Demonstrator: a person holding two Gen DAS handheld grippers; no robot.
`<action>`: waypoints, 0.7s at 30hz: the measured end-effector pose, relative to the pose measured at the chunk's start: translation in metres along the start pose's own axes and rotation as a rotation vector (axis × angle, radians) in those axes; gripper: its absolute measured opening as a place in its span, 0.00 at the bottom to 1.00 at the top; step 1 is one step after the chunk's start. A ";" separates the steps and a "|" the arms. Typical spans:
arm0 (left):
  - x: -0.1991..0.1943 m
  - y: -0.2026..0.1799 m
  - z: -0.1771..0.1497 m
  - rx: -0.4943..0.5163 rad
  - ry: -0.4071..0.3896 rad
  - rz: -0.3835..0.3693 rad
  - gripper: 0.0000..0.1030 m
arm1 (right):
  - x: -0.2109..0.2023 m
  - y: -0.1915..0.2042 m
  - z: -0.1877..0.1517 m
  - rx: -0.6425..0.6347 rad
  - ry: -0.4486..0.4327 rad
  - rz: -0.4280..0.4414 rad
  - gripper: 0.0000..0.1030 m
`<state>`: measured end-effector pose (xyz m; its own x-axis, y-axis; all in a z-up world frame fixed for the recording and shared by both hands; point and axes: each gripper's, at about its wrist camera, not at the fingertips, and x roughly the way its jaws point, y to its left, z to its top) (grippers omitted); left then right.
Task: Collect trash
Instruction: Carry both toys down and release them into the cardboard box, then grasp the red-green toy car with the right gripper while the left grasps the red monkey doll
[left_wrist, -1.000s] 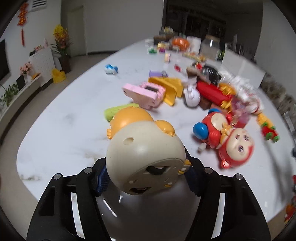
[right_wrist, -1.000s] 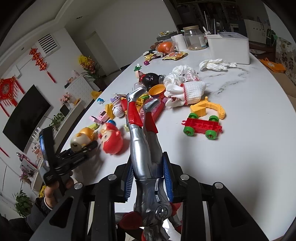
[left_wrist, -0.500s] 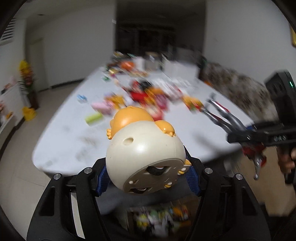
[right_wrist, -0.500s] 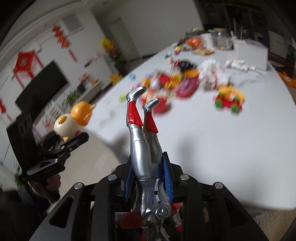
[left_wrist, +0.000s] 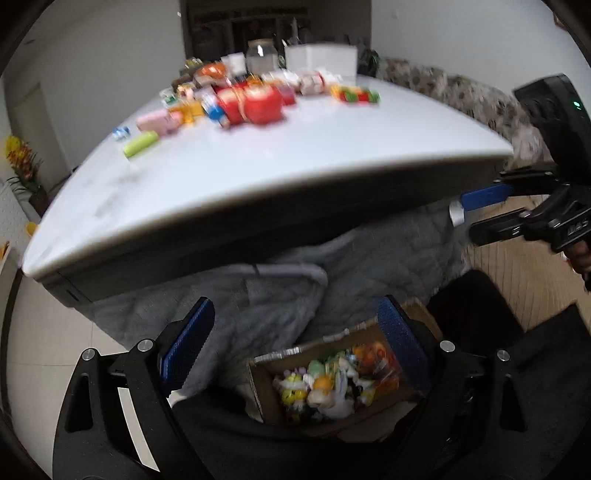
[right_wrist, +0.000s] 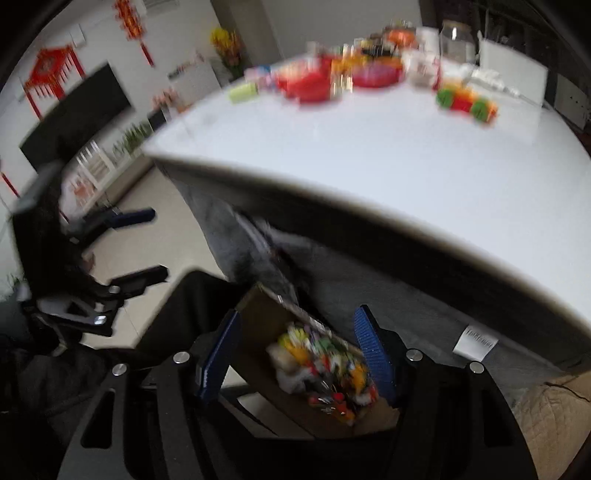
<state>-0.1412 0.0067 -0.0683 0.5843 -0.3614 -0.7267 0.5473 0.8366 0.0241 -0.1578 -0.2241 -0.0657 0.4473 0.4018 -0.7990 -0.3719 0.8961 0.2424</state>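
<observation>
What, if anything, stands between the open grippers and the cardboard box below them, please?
Nothing visible does. The left gripper and right gripper both hang open directly above the box, whose open top is uncovered and shows toys inside.

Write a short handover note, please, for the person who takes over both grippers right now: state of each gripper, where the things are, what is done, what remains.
Left gripper: open, empty, above the cardboard box.
Right gripper: open, empty, above the same box.
Box: on the floor below the edge of the white table, already holding many small toys.
Done: nothing is held now; both grippers are free.
Left: a green cylinder, a pink block toy, red round toys and a red cart with green wheels lie on the table, with more blurred items behind.
</observation>
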 end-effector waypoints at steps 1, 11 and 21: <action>-0.005 0.003 0.007 -0.014 -0.022 0.000 0.88 | -0.017 -0.004 0.009 -0.005 -0.058 -0.018 0.62; 0.014 0.031 0.100 -0.225 -0.177 0.020 0.89 | -0.013 -0.104 0.128 0.087 -0.195 -0.267 0.77; 0.051 0.038 0.138 -0.308 -0.152 0.079 0.89 | 0.049 -0.148 0.178 -0.050 -0.036 -0.240 0.37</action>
<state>-0.0081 -0.0367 -0.0102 0.7128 -0.3280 -0.6200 0.3038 0.9411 -0.1485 0.0641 -0.3038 -0.0429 0.5561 0.1862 -0.8100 -0.2914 0.9564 0.0198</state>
